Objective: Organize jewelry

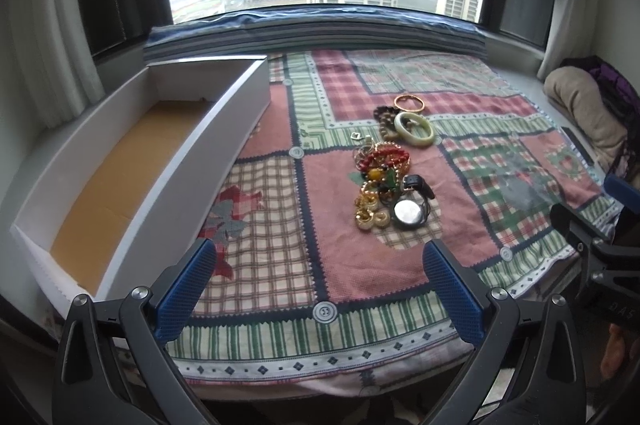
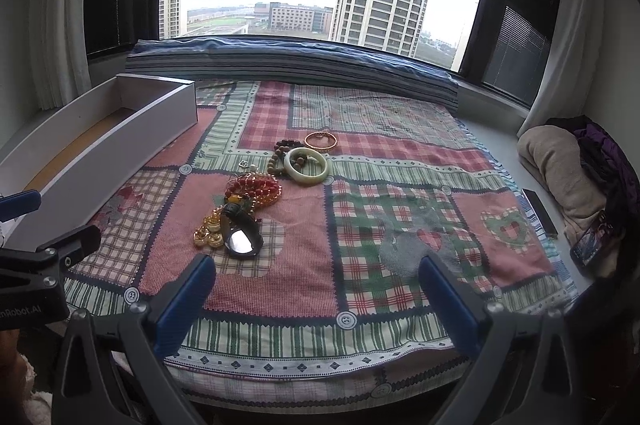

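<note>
Both claws are held low over the near edge of a patchwork quilt (image 1: 320, 225) spread on a window seat, and neither is touching anything. The left gripper (image 1: 320, 265) stands released, its blue ribbed pads wide apart with only cloth between them; the right gripper (image 2: 316, 277) is likewise spread and empty. Seen from the left wrist, the jewelry lies in a loose line running toward twelve o'clock, slightly to the one o'clock side. Nearest is a round watch (image 1: 407, 213), face up, its strap trailing back, with a cluster of gold pieces (image 1: 370, 212) just beside it at nine o'clock. Beyond these sits a tangle of red beads (image 1: 385, 158) mixed with gold chain and one amber bead. Further on, a pale green bangle (image 1: 414, 129) overlaps a string of dark wooden beads (image 1: 385, 117), and a thin gold bangle (image 1: 409, 103) lies just beyond, at the far end of the line. A long white box (image 1: 168, 161) with a brown cardboard floor rests at ten o'clock, open on top and holding nothing visible, well apart from the jewelry. At three o'clock from the right wrist, folded beige fabric (image 2: 560, 165) sits off the quilt.
</note>
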Available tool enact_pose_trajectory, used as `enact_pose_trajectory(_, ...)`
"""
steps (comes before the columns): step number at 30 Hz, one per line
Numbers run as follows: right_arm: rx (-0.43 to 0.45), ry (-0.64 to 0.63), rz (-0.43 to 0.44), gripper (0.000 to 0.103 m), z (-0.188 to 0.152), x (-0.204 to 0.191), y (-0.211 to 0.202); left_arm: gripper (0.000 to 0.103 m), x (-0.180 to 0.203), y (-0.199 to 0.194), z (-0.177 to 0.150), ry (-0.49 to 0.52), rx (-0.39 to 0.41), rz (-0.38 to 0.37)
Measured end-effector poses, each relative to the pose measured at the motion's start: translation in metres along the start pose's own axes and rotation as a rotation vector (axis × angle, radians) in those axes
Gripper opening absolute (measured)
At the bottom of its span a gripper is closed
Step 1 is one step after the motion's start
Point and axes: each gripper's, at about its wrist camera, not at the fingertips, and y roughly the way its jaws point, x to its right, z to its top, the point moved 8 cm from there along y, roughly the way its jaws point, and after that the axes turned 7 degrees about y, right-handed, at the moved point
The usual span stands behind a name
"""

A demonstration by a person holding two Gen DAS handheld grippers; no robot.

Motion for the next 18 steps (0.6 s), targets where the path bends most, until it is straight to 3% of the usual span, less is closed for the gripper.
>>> enact_pose_trajectory(7,0.044,0.058,0.036,0.103,0.001,0.020,-0.012,0.103,-0.002,-0.006,-0.011,0.001,-0.006,-0.032)
enact_pose_trajectory(18,0.017,0.033,0.173,0.103,-0.008,0.000,-0.008,0.103,0.012,-0.002,-0.009,0.037,-0.014,-0.036)
